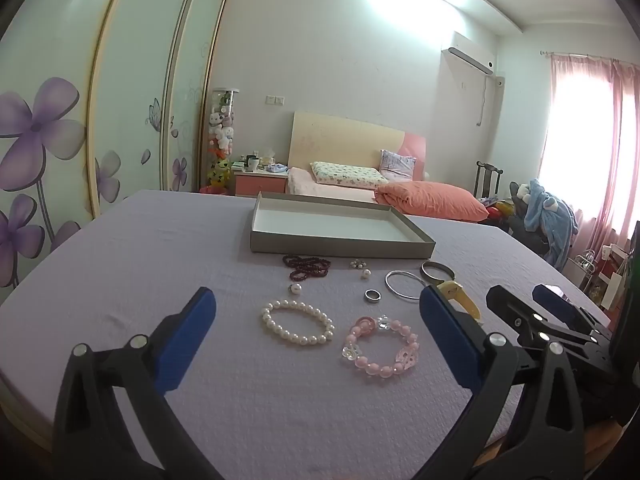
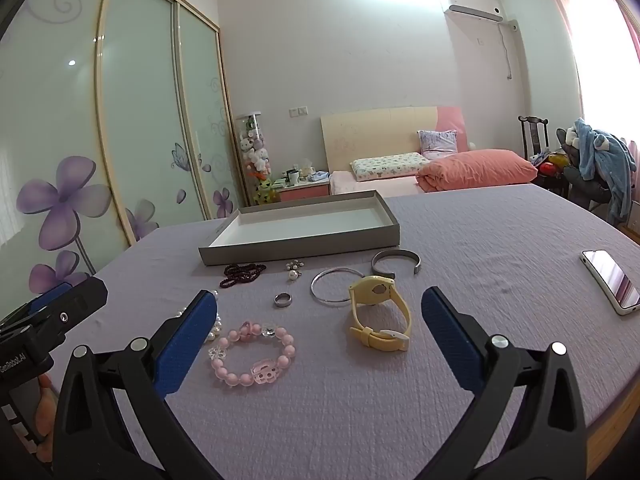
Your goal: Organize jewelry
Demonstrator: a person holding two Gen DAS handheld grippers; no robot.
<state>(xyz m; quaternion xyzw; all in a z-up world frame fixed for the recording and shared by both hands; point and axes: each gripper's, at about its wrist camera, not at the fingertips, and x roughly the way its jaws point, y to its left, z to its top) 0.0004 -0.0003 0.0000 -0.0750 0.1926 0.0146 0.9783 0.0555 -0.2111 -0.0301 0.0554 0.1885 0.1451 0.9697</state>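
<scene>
On the lilac cloth lie a white pearl bracelet (image 1: 298,322), a pink bead bracelet (image 1: 382,346) (image 2: 252,354), a dark red bead strand (image 1: 308,266), a ring (image 1: 373,295) (image 2: 283,300), a silver bangle (image 2: 334,285), a grey cuff (image 2: 394,260), pearl earrings (image 2: 294,270) and a yellow watch (image 2: 380,312). Behind them stands a shallow grey tray (image 1: 340,246) (image 2: 304,246) with a bare white inside. My left gripper (image 1: 316,300) hovers open over the two bracelets. My right gripper (image 2: 320,300) hovers open above the pink bracelet and the watch. Neither holds anything.
A phone (image 2: 610,282) lies face up on the cloth at the right. A loose pearl (image 1: 295,289) sits beyond the pearl bracelet. The round table's wooden edge (image 2: 612,420) curves near on the right. A hand (image 2: 44,412) holds the left gripper's handle.
</scene>
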